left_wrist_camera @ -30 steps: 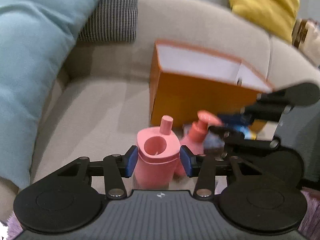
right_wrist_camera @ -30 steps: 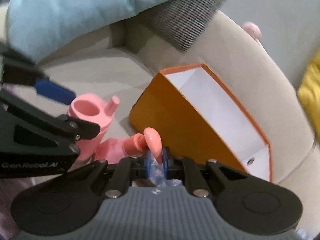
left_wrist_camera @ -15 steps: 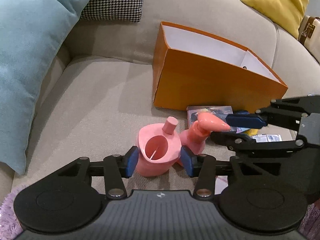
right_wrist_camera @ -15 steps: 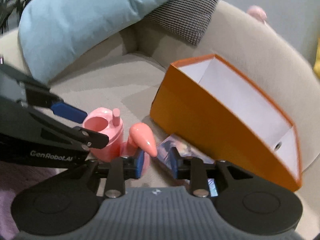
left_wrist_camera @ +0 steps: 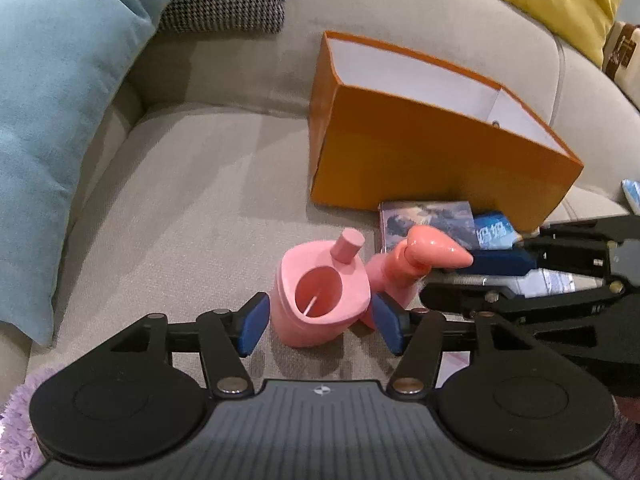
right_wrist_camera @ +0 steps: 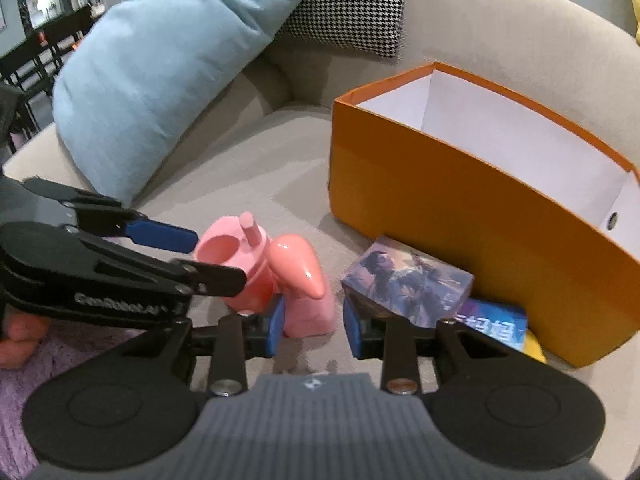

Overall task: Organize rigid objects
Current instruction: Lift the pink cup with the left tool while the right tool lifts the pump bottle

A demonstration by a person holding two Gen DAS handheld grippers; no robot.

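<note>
Setting: a beige sofa seat with an orange box standing open at the far right.
Pink cup: the pink cup stands upright on the seat, near centre, just left of the pink pump bottle.
Left gripper: the left gripper has just been opening; the cup sits between its blue pads, but they stand clear of its sides, so nothing is gripped.
Right gripper: the right gripper has also just been opening; the bottle's base is between the pads, and they do not seem to press on it.
Other items: a picture box and a blue pack lie against the orange box's near wall.
Handling: both pink pieces look like stiff, smooth, light plastic, likely slippery. Take the cup across its flat sides and low down. Take the bottle by its body, not its spout.
</note>
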